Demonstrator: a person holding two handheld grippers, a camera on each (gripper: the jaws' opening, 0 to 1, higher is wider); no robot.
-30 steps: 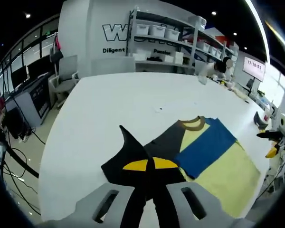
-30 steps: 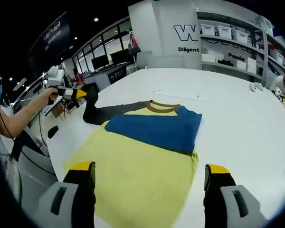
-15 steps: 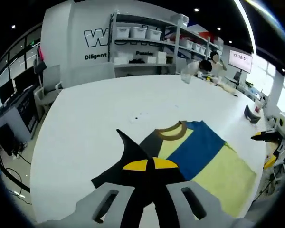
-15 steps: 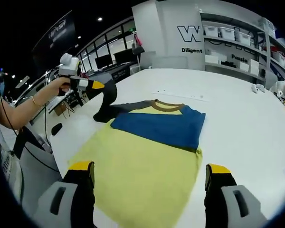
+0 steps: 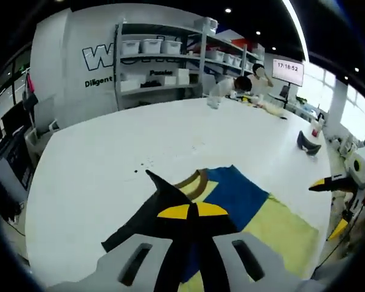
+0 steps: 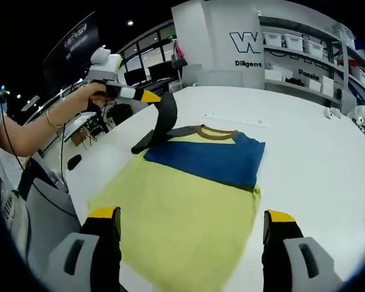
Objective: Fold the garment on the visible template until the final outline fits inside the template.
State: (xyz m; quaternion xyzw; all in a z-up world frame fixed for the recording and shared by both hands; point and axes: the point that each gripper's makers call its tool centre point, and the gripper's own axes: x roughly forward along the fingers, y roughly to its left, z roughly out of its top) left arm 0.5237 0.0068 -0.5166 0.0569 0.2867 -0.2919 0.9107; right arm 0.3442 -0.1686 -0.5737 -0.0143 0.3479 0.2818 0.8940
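A broad white table [image 6: 304, 146] carries the garment [image 6: 188, 207], a shirt with a pale yellow body, one blue sleeve already folded across the chest and a brown collar [image 6: 216, 132] at its far end in the right gripper view. It lies flat over most of its length, between and beyond the right gripper [image 6: 191, 234], whose two yellow-tipped jaws stand wide apart at the near hem with nothing between them; whether they touch the cloth cannot be told. The dark grey sleeve [image 6: 164, 118] rises off the table at the shirt's left shoulder, pinched at its end by the left gripper [image 6: 147, 97], which a person's hand [image 6: 97, 91] holds up above the table edge. In the left gripper view the same gripper's jaws are closed tight on that dark sleeve [image 5: 170, 204], the yellow tips meeting over the fabric, and the sleeve fans out as a dark peak in front of them, partly covering the collar [image 5: 191, 181] and the blue sleeve [image 5: 237, 194]. The yellow body [image 5: 280, 225] stretches away to the right, toward the other gripper [image 5: 328, 204] at the table's edge. Shelving with white bins [image 5: 152, 45] stands behind the table
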